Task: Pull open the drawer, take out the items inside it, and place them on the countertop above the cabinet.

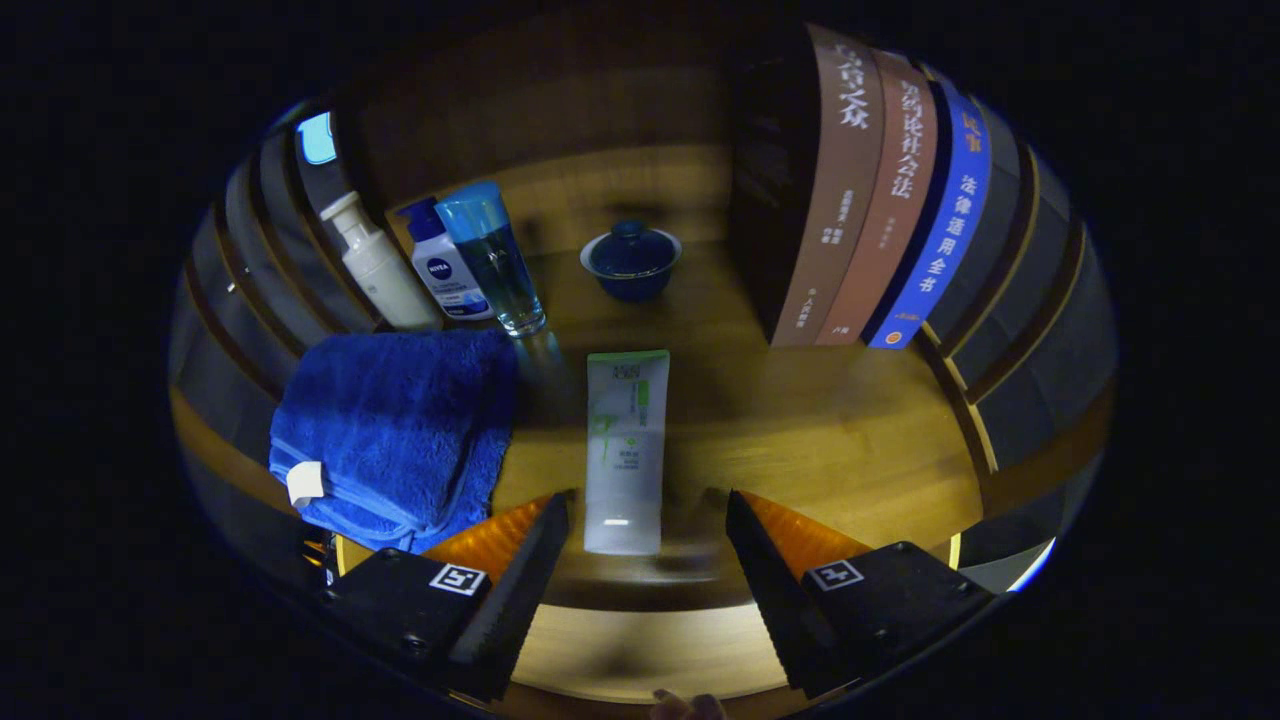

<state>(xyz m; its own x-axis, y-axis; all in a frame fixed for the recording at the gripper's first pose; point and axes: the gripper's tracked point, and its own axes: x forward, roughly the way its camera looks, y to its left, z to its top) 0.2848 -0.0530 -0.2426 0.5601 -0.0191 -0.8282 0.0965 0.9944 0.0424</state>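
A folded blue towel (395,435) lay beside my white plastic tube (626,450) on the wooden surface (840,440); my tongs (647,530) stood wide apart, gripping nothing.

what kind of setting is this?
Looks like a staged home cabinet top, bathroom or bedroom style: wooden countertop holding toiletry bottles, a folded blue towel and upright books. The open tongs straddle a white tube.

On the wooden worktop (850,440): one white squeeze tube with green print (626,450), one folded blue towel (400,430), one dark blue lidded ceramic bowl (631,258). Three bottles: white pump (378,265), white with blue cap (444,268), clear blue-capped (496,258). Three upright books (880,200).
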